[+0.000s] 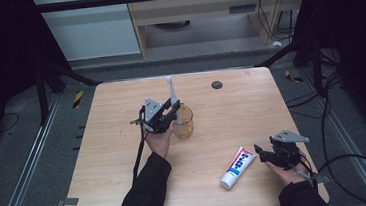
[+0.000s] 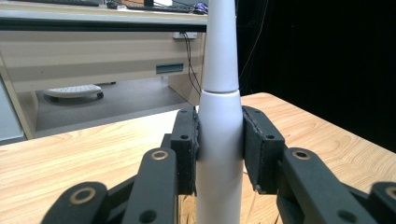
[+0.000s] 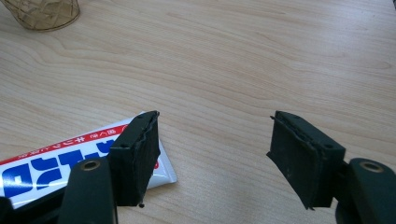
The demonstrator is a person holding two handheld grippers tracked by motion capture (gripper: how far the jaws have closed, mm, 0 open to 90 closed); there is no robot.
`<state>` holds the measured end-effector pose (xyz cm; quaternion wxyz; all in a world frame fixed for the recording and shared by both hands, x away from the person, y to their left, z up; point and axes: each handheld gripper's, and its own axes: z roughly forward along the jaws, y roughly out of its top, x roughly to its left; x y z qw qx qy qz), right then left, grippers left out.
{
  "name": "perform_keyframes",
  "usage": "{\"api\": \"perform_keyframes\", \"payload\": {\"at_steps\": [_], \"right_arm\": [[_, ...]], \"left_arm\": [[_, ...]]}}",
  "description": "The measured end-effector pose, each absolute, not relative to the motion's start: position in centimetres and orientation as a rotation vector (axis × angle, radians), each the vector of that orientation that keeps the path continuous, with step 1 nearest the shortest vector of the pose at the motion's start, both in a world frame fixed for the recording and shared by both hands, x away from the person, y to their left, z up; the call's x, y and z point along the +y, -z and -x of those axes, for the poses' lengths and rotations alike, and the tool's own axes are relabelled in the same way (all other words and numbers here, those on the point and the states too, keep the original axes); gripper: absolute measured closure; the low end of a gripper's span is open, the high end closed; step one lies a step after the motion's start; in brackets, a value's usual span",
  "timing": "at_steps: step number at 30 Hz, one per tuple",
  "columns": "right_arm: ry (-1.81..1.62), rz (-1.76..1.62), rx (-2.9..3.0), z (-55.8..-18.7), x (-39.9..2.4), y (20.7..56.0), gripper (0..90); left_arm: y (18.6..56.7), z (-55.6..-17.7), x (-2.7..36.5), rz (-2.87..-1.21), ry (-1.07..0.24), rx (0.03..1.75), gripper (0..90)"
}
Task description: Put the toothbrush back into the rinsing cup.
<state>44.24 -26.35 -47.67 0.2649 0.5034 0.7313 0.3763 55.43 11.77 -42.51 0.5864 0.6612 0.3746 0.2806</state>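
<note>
Pale wood grain runs across the square table (image 1: 128, 188) where I work both grippers from afar, with dark floor, cables and a beige desk behind it. At the centre of the work is a white electric toothbrush (image 2: 219, 140), standing upright and clamped between the pads of my left gripper (image 1: 171, 110); in the left gripper view its body fills the gap between the two black jaws and its narrower neck rises out of the top of the frame. From the high view, the toothbrush (image 1: 171, 91) stands over an amber, faceted glass cup (image 1: 184, 123) near the middle of the table, its lower end at or inside the cup's rim, though I cannot tell whether it touches the bottom. The hand (image 1: 160, 140) carrying that gripper comes in from the near edge in a dark sleeve.

Well apart from this, toward the near right corner, a white toothpaste tube (image 1: 238, 167) with red and blue lettering lies flat on the wood, cap end toward me. My right gripper (image 1: 261, 154) sits just beside the tube's flat crimped end with its jaws spread wide and nothing between them; in the right gripper view the tube (image 3: 46, 165) lies partly behind one jaw, and the cup's base (image 3: 44, 14) shows in the far corner. A small dark disc (image 1: 216, 84) sits near the table's far edge.
</note>
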Motion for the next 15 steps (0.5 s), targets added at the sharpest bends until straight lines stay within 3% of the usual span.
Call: {"api": "perform_keyframes", "payload": {"at_steps": [15], "right_arm": [[-1.018, -1.369, 1.977, -44.2, -26.3, 47.7, 32.6]], "left_arm": [[43.8, -55.1, 12.1, -1.550, -0.656, 0.891, 67.0]]}}
